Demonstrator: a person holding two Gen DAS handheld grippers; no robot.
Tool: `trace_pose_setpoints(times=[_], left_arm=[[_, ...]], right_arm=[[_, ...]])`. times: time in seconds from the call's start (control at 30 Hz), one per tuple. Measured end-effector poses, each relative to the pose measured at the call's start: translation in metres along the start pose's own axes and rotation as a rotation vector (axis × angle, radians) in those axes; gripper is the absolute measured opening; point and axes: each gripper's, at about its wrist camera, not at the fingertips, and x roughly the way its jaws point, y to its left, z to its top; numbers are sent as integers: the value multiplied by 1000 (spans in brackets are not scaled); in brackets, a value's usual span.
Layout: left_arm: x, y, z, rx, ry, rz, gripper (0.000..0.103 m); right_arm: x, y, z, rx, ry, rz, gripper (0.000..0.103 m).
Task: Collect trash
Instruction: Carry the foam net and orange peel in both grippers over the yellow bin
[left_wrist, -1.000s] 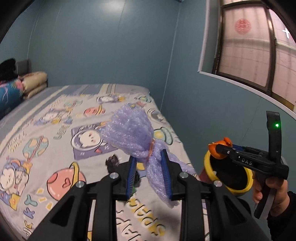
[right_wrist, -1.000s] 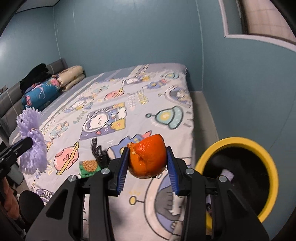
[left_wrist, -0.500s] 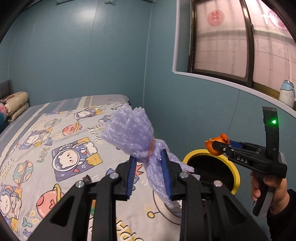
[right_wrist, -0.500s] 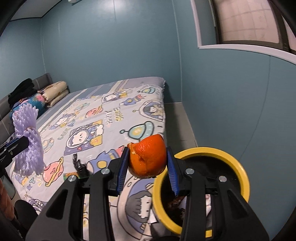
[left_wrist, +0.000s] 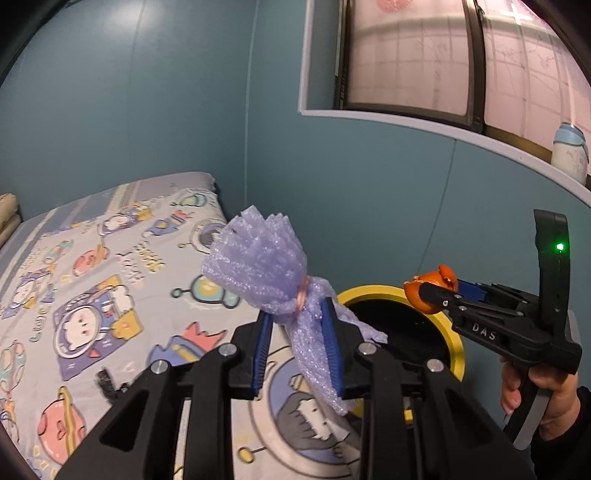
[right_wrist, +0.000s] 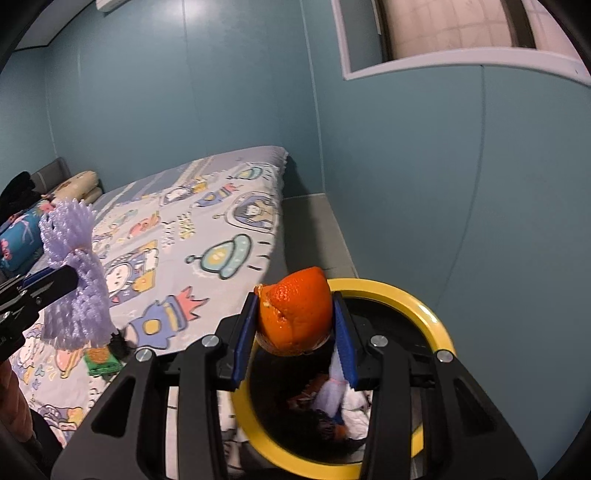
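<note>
Between the blue pads of the right claw (right_wrist: 294, 320) sits a piece of orange peel (right_wrist: 295, 310), pinched on both sides and carried rind-up, so that it can simply fall once the pads part. Directly beneath and just beyond that claw is the yellow-rimmed bin (right_wrist: 424, 306), its black liner already holding white and dark scraps; the peel looks to hang over the near part of the opening, which suggests the drop is the step in hand. Off to that claw's left, the left claw (left_wrist: 297, 345) is clenched on a purple foam net (left_wrist: 266, 273), gripped by its narrow tail below the tie so the flared head stands above the pads. From the left claw, the bin lies just ahead and to the right, so the net probably goes in next. Further out to the left, on the cartoon-print bed (right_wrist: 221, 206), a green wrapper (right_wrist: 101, 363) and a small dark scrap (right_wrist: 118, 341) wait to be collected.
</note>
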Motion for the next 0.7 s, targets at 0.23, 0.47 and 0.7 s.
trace_pose_setpoints(times=[0.23, 0.47, 0.7], left_arm=[[44, -27, 1, 23, 42, -46, 25], [81, -38, 2, 12, 84, -61, 25], [116, -46, -4, 4, 138, -59, 25]], right_arm=[[13, -30, -6, 31, 38, -39, 37], [29, -43, -10, 46, 67, -52, 37], [44, -55, -15, 63, 98, -67, 37]])
